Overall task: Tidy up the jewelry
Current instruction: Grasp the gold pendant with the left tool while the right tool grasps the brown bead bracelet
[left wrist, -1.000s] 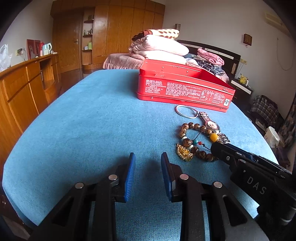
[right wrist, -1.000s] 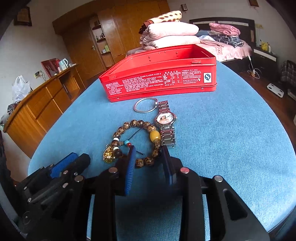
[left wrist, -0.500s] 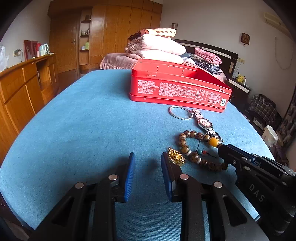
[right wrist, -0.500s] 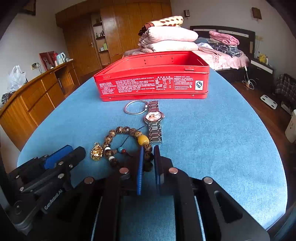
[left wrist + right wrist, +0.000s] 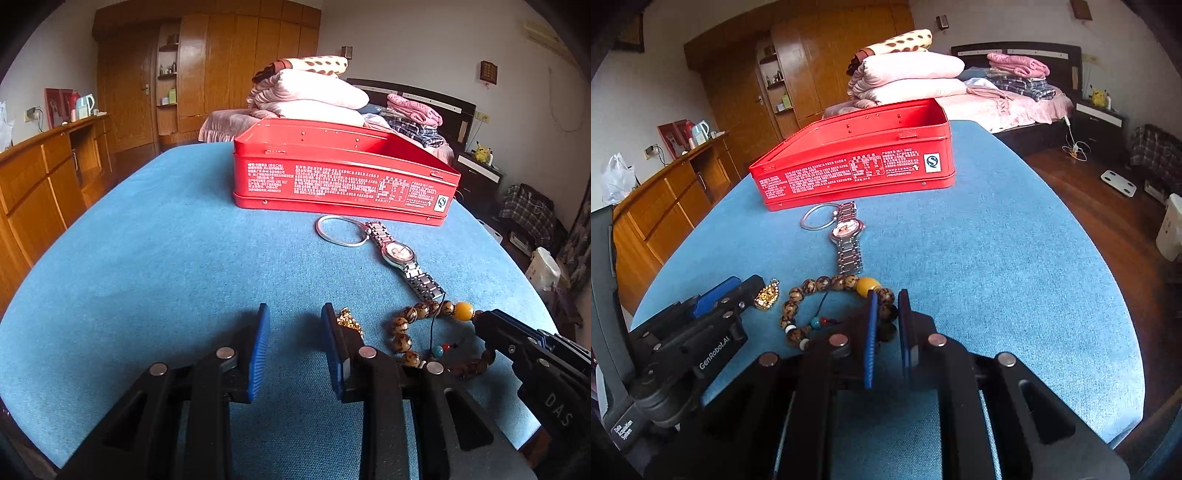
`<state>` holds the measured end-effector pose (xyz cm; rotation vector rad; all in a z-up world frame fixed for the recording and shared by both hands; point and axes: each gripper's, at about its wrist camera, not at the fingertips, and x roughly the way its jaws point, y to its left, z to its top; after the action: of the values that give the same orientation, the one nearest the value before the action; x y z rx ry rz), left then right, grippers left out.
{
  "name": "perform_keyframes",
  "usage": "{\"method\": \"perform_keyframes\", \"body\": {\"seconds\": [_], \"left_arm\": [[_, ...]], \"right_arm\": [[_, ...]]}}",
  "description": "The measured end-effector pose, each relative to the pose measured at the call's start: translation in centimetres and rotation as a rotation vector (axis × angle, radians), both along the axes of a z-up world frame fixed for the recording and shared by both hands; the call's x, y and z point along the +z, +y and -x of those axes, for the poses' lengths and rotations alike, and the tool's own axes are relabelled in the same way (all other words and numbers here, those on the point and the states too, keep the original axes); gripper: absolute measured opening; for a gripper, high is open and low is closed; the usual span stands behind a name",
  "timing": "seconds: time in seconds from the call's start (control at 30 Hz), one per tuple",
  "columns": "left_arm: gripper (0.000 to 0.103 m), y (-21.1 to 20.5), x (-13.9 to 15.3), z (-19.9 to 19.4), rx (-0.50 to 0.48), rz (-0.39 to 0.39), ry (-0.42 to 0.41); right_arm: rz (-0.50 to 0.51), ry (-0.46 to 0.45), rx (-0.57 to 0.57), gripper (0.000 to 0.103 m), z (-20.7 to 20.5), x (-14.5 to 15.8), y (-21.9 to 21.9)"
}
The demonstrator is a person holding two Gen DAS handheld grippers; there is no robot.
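Observation:
A brown bead bracelet [image 5: 809, 291] with a yellow bead lies on the blue table; it also shows in the left wrist view [image 5: 413, 325]. My right gripper [image 5: 886, 299] is shut on the bracelet's near side. My left gripper [image 5: 293, 325] is open and empty, just left of a gold pendant [image 5: 349, 321], which also shows in the right wrist view [image 5: 767, 297]. A silver watch [image 5: 847, 236] and a silver bangle [image 5: 816, 219] lie beyond, in front of an open red tin [image 5: 857, 162].
The blue table [image 5: 147, 258] ends close behind both grippers. A wooden cabinet [image 5: 40, 177] stands to the left. A bed with folded blankets [image 5: 310, 96] is beyond the tin.
My right gripper has closed its jaws onto the bead bracelet. Both grippers have moved forward toward the jewelry, and the left one now sits beside the gold pendant.

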<state>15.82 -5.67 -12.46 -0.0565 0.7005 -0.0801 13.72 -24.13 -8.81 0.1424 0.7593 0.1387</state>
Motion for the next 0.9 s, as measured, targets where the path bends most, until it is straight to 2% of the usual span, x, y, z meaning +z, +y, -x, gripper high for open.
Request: {"method": "perform_keyframes", "body": {"seconds": [0.03,0.1,0.13,0.17,0.27,0.43,0.57,0.77,0.9], "left_arm": [[0.027,0.1,0.0,0.0,0.002,0.003,-0.002],[0.011,0.4,-0.1,-0.1,0.011,0.012,-0.005],[0.009,0.8,-0.1,-0.2,0.012,0.029,-0.003],[0.0,1.2,-0.1,-0.2,0.02,0.043,-0.001],[0.0,2.6,-0.1,0.0,0.004,0.114,0.004],[0.0,3.3,0.2,0.5,0.016,0.09,-0.003],[0.0,3.4,0.3,0.5,-0.008,0.101,0.005],[0.001,0.9,0.2,0.2,-0.08,0.075,0.011],[0.008,-0.8,0.2,0.0,-0.117,0.043,0.009]], "right_arm": [[-0.001,0.001,-0.001,0.01,0.0,0.0,-0.1],[-0.003,0.002,0.001,0.01,0.0,-0.1,-0.1],[-0.003,0.002,0.001,0.01,0.0,-0.1,0.0],[-0.004,0.003,0.003,0.01,0.0,-0.1,0.1],[-0.006,0.007,0.01,0.01,-0.1,-0.1,0.1],[-0.007,0.017,0.029,0.011,-0.1,-0.3,0.3],[-0.012,0.018,0.023,0.011,-0.2,-0.3,0.3],[-0.005,0.015,-0.012,0.011,0.0,-0.1,-0.7],[-0.019,0.016,-0.044,0.011,0.2,-0.2,-2.2]]}}
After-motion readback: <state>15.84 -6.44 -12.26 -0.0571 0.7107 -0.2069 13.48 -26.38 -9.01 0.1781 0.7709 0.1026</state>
